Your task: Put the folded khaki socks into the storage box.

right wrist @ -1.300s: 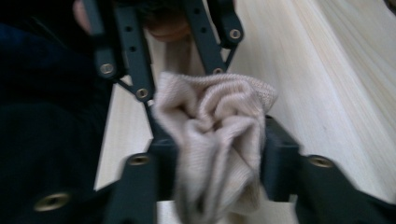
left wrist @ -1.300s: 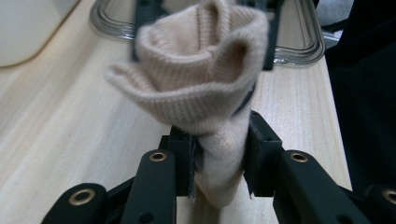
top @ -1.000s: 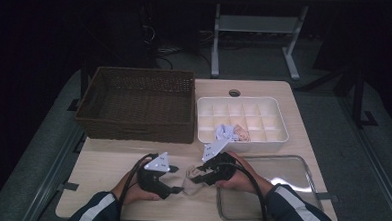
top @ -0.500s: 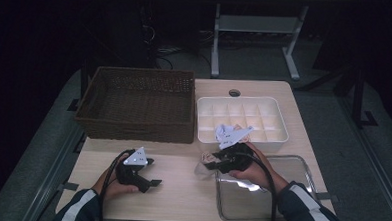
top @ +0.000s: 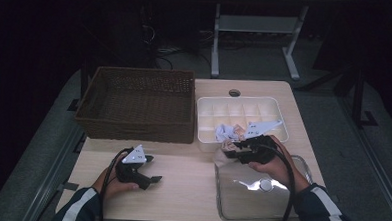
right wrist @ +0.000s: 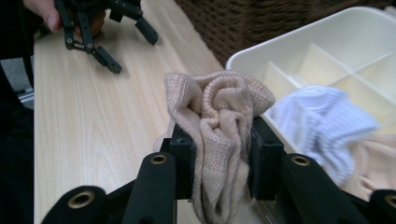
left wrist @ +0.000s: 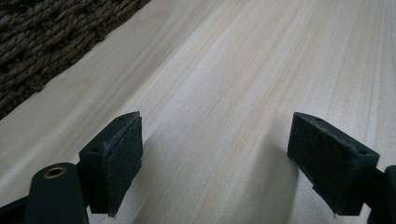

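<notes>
**Handover finished: beige sock [right wrist: 219, 107] pinched in the right gripper [right wrist: 219, 158] alone, up by the divided tray [top: 239, 98].**

Against 1 second back, finds the left gripper [top: 153, 168] drawn off to the near left of the table [top: 180, 190], jaws just opened and now spread wide over bare wood, nothing between them (a clean let-go, by the look of it). Shows the right gripper clamped on the bunched sock and raised at the tray's near edge, just beside a white sock [right wrist: 322, 126] lying in 1 compartment. Points, probably, to placing as the next step. Leaves unclear which compartment sits under the beige sock, how far its tail hangs (cut off at the bottom of the right gripper view), and what the blurred beige patch near the white sock is.
</notes>
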`<state>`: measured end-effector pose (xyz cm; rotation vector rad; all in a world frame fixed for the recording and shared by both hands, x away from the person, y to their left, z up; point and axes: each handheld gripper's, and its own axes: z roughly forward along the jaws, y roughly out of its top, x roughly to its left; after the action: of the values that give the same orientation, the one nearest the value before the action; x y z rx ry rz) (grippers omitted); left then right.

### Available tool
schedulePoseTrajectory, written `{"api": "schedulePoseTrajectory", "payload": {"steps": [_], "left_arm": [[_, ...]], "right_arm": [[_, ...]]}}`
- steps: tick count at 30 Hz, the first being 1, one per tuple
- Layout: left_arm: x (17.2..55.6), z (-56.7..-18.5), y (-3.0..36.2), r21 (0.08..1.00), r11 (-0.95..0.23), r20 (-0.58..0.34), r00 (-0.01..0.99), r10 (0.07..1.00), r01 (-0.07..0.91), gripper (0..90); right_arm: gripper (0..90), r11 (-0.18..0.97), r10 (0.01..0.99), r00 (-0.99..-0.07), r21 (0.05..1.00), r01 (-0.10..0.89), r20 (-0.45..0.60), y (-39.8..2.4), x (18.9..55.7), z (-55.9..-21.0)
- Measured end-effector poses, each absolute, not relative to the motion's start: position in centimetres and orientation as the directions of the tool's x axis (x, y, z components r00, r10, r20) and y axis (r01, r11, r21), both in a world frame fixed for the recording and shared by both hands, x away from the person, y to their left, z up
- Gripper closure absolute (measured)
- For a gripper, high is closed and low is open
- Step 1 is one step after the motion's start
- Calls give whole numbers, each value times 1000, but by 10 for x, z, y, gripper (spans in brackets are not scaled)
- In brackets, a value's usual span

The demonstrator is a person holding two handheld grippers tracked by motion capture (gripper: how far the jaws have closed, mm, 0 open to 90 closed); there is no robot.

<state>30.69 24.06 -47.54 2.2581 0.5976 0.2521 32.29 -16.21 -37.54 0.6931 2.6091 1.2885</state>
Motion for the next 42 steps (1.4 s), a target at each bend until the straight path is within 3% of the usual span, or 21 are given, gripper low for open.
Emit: {"api": "schedulePoseTrajectory", "payload": {"steps": [24,42], "left_arm": [[308,-475,239,733,-588,-8,868,496,343,172],[309,-476,239,730,-592,-7,870,493,341,170]], "right_arm": [[675,444,701,-713,803,398,-34,-261,340,-340],[675,522,747,-660,692,499,-87,-250,387,-365]]}}
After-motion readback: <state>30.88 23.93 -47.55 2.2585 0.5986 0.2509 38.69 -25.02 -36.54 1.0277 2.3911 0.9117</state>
